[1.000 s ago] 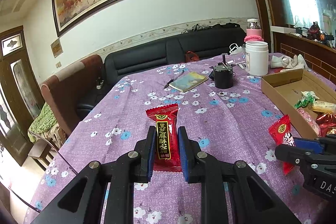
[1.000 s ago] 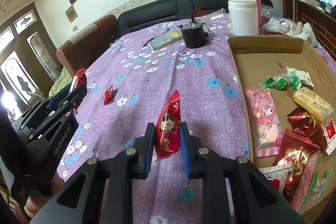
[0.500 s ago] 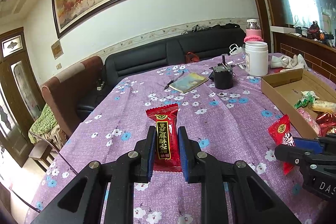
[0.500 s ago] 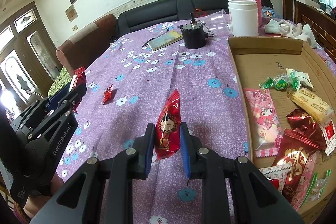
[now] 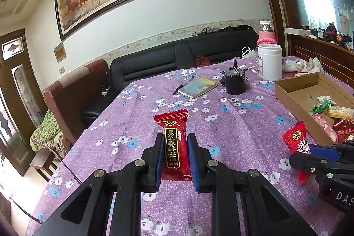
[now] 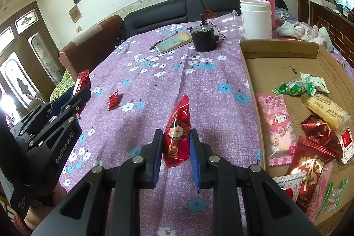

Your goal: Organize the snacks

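The left gripper (image 5: 173, 148) pinched a red sesame candy bar (image 5: 174, 145) at lower centre of its view. The right gripper (image 6: 176, 145) clamped a red cartoon-face candy (image 6: 178, 136), held edge-up over the purple floral tablecloth (image 6: 154, 85). Only the right view showed a small red candy (image 6: 113, 98) at mid-left, and the cardboard box (image 6: 276, 50) with its full spread of snacks at right.

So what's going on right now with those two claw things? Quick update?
Left gripper shut on black-label red candy. Right gripper shut on cartoon-face red candy. Cardboard box to the right, part filled. Small red candy loose on tablecloth.
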A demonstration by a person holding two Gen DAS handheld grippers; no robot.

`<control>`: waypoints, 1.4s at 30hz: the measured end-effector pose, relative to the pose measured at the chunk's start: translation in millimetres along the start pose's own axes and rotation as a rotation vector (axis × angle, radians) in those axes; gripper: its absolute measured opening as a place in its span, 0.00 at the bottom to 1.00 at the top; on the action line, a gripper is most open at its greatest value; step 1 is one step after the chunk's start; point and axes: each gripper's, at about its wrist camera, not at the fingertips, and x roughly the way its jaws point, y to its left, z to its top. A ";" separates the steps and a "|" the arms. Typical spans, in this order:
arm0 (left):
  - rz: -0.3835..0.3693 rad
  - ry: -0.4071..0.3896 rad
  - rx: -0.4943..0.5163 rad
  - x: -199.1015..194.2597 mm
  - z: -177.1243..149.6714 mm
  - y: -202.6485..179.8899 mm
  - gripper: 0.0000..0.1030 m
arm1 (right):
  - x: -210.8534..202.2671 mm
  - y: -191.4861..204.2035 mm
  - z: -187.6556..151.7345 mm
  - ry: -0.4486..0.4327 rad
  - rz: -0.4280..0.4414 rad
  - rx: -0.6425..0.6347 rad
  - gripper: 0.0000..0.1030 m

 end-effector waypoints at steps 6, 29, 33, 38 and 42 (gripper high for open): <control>0.002 -0.002 -0.001 0.2 0.1 -0.2 0.21 | -1.6 -1.2 2.0 -0.001 -0.002 0.003 0.21; 0.008 -0.005 0.001 -0.4 0.3 -0.3 0.21 | -3.0 -1.9 2.3 -0.002 -0.006 -0.001 0.22; 0.008 -0.005 0.001 -0.4 0.2 -0.2 0.21 | -3.1 -1.4 2.1 -0.003 -0.007 -0.002 0.22; 0.008 -0.005 0.001 -0.2 0.1 -0.2 0.21 | -3.8 -3.4 3.4 -0.004 -0.010 -0.003 0.22; 0.006 -0.006 -0.001 -0.3 -0.1 0.0 0.21 | -4.6 -4.8 3.9 -0.008 -0.012 -0.001 0.22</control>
